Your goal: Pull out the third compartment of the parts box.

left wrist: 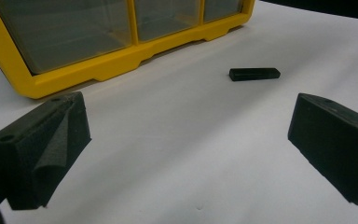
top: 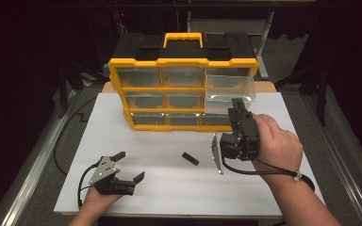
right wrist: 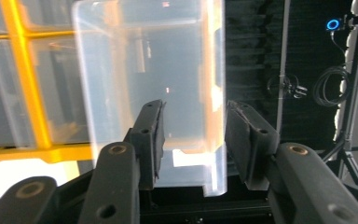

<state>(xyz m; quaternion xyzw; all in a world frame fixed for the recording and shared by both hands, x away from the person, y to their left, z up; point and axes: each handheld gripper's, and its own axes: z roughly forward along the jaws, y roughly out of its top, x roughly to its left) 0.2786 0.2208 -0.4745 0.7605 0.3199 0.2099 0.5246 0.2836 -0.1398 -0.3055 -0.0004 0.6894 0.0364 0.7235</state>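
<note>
The left tool (top: 125,165) rests low on the white counter (top: 169,188) with its jaws spread wide and nothing between them. In the left gripper view a small black block (left wrist: 254,73) lies on the counter ahead of that tool and a little toward its right jaw, apart from both jaws, its long axis running across the tool's line of sight. Beyond it stands the yellow organiser (left wrist: 98,70).

The right tool (top: 238,106) is raised at the organiser's top right corner, where one clear drawer (top: 230,88) stands pulled out toward it. In the right gripper view the drawer (right wrist: 149,79) sits straight ahead of the jaws. Its front wall lies between them and the jaws are partly closed around it, though whether the pads actually press the plastic cannot be told. The drawer looks empty. The other drawers of the organiser (top: 184,89) are pushed in, and what they hold cannot be made out through the cloudy fronts.

The block (top: 190,158) lies between the two tools, below the right one and ahead of the left. The left tool, already down at the counter and wide, seems better placed to take it; the drawer is open above to receive it.
</note>
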